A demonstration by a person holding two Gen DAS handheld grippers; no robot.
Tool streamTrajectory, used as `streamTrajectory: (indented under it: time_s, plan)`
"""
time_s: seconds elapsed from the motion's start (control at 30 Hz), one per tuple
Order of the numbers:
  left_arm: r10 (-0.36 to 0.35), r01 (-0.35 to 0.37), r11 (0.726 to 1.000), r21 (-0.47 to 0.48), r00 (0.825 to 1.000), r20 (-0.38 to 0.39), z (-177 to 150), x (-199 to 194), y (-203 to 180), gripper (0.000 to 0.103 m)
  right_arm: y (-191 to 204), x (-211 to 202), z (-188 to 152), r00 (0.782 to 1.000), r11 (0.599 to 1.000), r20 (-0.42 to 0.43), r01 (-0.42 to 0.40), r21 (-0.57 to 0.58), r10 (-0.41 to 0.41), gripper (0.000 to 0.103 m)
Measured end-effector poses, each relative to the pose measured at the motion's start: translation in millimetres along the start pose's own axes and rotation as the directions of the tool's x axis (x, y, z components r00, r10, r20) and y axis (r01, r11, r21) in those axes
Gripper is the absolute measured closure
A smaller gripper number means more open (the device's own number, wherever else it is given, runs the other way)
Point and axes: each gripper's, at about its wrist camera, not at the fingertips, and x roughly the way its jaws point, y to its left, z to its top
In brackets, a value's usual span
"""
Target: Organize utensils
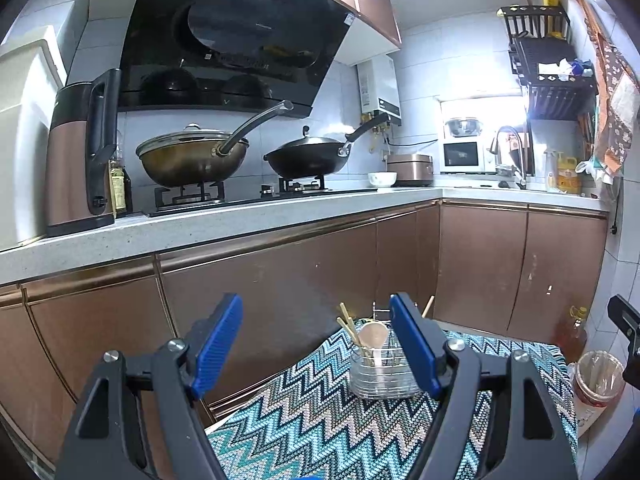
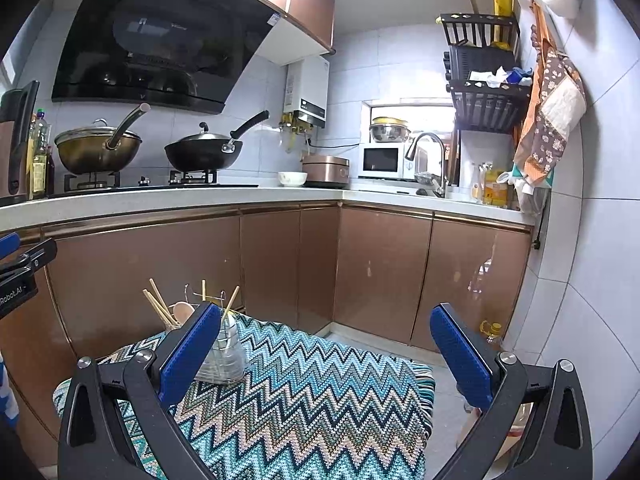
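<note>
While both grippers gape empty | trash bin [image 1: 599, 376] in left view only | utensil holder [image 2: 222, 354] in both

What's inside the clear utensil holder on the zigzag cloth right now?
The utensil holder contains wooden chopsticks leaning left and a wooden spoon, bowl end up. The left gripper's finger covers its right side, so anything there is hidden.

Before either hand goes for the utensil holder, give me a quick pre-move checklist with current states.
1. Left tongs open, nothing between them: ok.
2. Right tongs open, empty: ok.
3. Utensil holder upright on the zigzag cloth: ok.
4. Chopsticks and wooden spoon standing in the holder: ok.
5. Loose utensils left on the cloth: none seen, but the tongs hide part of it: cannot tell.
</note>
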Motion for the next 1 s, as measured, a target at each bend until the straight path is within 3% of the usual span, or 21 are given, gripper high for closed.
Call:
streamTrajectory:
  time_s: [0.6, 1.0]
  plan:
    - [-0.069, 0.068, 0.998, 0.015, 0.996, 0.061, 13, -8, -1, 0.028, -3, -19, 15, 0.996, 0.998, 0.051, 0.067, 0.004, -0.067, 0.0]
    - [-0.074, 0.074, 0.997, 0.002, 0.995, 0.069, 14, -10, 9, 0.028, 3, -21, 15, 0.996, 0.997, 0.048, 0.07, -0.015, -0.069, 0.0]
